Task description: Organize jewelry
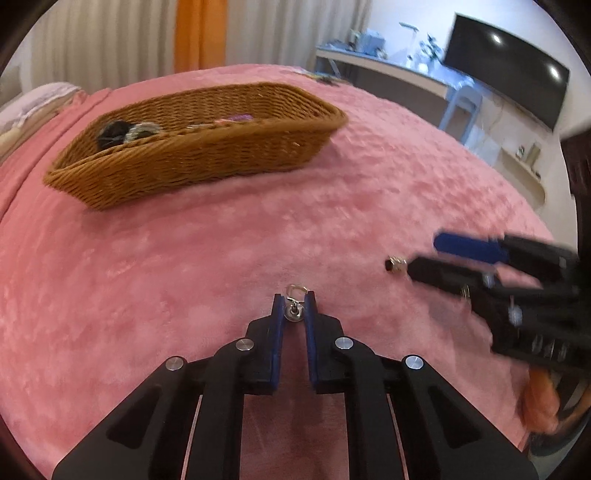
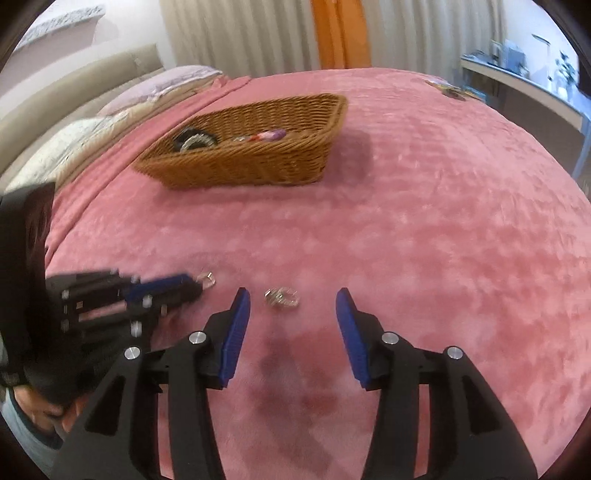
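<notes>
The left gripper points down at the pink blanket, its blue pads nearly together and pinched on a small silver earring whose wire hook sticks out just past the fingertips. To its right the right gripper hangs over the same blanket with its jaws standing apart and nothing between the pads; a second silver earring lies on the fabric just ahead of its fingertips, roughly centred between them and not touched. From the left wrist camera that right gripper shows as a blurred black shape, and a small dark and silver piece sits at its tip; I cannot tell whether they touch. Farther ahead of both grippers, well apart from them, a brown wicker basket rests on the blanket, holding a dark ring-shaped piece and a purple item. Beyond the bed hang pale curtains with an orange strip.
</notes>
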`<act>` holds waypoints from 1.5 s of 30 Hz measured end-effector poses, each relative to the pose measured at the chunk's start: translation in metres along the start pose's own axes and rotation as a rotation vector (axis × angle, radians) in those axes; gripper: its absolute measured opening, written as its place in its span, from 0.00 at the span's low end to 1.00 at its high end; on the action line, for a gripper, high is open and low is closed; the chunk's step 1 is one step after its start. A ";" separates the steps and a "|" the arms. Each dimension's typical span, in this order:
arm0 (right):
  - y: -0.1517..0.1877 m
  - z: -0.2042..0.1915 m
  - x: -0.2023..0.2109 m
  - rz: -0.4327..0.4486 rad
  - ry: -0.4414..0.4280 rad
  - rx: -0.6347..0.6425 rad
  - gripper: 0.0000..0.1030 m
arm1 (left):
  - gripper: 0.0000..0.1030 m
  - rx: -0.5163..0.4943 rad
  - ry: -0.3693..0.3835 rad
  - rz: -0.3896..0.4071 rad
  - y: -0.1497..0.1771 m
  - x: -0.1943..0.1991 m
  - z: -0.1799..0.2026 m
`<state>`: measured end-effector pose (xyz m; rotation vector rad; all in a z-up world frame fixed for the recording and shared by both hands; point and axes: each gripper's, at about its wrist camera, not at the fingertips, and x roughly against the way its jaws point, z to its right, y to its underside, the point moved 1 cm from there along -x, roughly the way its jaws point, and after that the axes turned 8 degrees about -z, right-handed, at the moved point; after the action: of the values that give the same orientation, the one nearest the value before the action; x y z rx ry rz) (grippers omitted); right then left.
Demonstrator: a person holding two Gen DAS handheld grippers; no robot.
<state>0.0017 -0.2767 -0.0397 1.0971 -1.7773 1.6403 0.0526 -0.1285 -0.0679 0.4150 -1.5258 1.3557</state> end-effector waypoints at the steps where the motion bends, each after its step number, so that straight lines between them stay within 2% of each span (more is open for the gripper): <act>1: 0.002 -0.004 -0.001 -0.006 0.013 0.016 0.44 | 0.09 0.015 0.006 0.014 0.000 0.002 -0.002; 5: 0.003 -0.017 -0.011 -0.036 0.049 0.055 0.42 | 0.09 0.081 0.037 0.077 0.004 0.013 -0.016; 8: 0.002 -0.015 -0.016 -0.047 0.073 0.039 0.33 | 0.09 0.099 0.049 0.120 0.007 0.020 -0.021; 10: 0.002 -0.012 -0.017 -0.047 0.066 0.028 0.32 | 0.09 0.104 0.047 0.141 0.008 0.023 -0.021; 19: -0.009 -0.017 -0.031 -0.063 0.071 0.020 0.32 | 0.09 0.093 0.052 0.144 0.007 0.024 -0.021; 20: -0.009 -0.017 -0.030 -0.060 0.077 0.020 0.25 | 0.09 0.093 0.052 0.144 0.007 0.023 -0.021; 22: -0.008 -0.016 -0.030 -0.057 0.084 0.015 0.18 | 0.09 0.092 0.052 0.146 0.008 0.024 -0.022; 28: -0.005 -0.017 -0.025 -0.034 0.083 0.021 0.17 | 0.09 0.089 0.055 0.161 0.009 0.027 -0.023; 37: -0.013 -0.021 0.015 0.067 0.058 0.009 0.17 | 0.09 0.100 0.034 0.252 0.008 0.055 -0.023; 41: -0.036 -0.035 0.049 0.136 0.066 0.044 0.17 | 0.09 0.075 0.036 0.329 -0.007 0.096 -0.021; 45: -0.069 -0.052 0.076 0.214 0.096 0.089 0.17 | 0.09 0.069 -0.007 0.410 -0.034 0.135 -0.023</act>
<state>0.0057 -0.2412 0.0696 0.8733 -1.8265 1.8809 0.0311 -0.0711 0.0593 0.1507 -1.6309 1.7263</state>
